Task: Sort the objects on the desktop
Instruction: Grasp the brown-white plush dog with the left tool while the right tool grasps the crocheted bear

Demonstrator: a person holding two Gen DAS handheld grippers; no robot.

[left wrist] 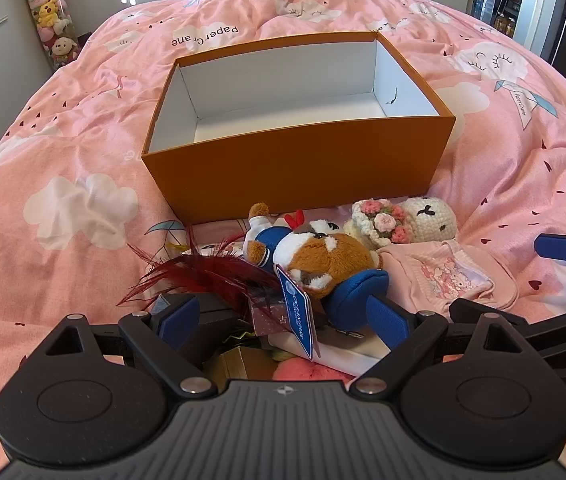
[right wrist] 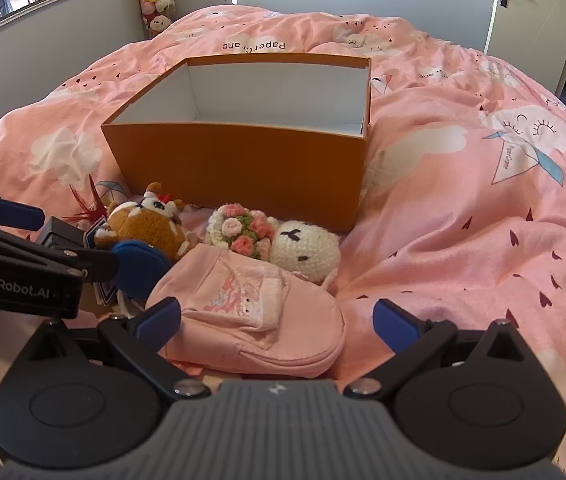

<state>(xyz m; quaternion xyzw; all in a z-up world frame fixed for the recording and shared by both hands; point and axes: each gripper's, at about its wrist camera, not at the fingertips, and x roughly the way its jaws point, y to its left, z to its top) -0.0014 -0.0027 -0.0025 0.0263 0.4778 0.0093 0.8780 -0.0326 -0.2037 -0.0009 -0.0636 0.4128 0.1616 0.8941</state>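
- An open orange box (left wrist: 295, 168) with a white interior is seen on a pink quilt (left wrist: 63, 152) printed with clouds, filling the 12 o'clock stretch of both wrist views.
- A heap of small items is gathered against the box's near wall, toward 6 o'clock from it.
- A brown-and-white plush dog (left wrist: 319, 252) in blue clothing is pictured lying on its side, a blue tag (left wrist: 297, 316) hanging from it.
- Dark red feathers (left wrist: 203, 270) are spread at the dog's 9 o'clock.
- A crocheted white rabbit (right wrist: 307, 246) and a crocheted flower bouquet (right wrist: 241, 232) lie touching each other at the dog's 3 o'clock.
- A pink pouch (right wrist: 255, 316) is laid just in front of the rabbit.
- The left gripper (left wrist: 283, 320) is shown with its blue pads held wide apart over the heap; the right-hand pad lies against the dog's blue foot, nothing being clamped.
- The right gripper (right wrist: 279, 318) is likewise spread, the pouch lying between its fingers, ungripped.
- A clear tube of stuffed toys (left wrist: 49, 12) is visible at 10 o'clock against the grey wall.
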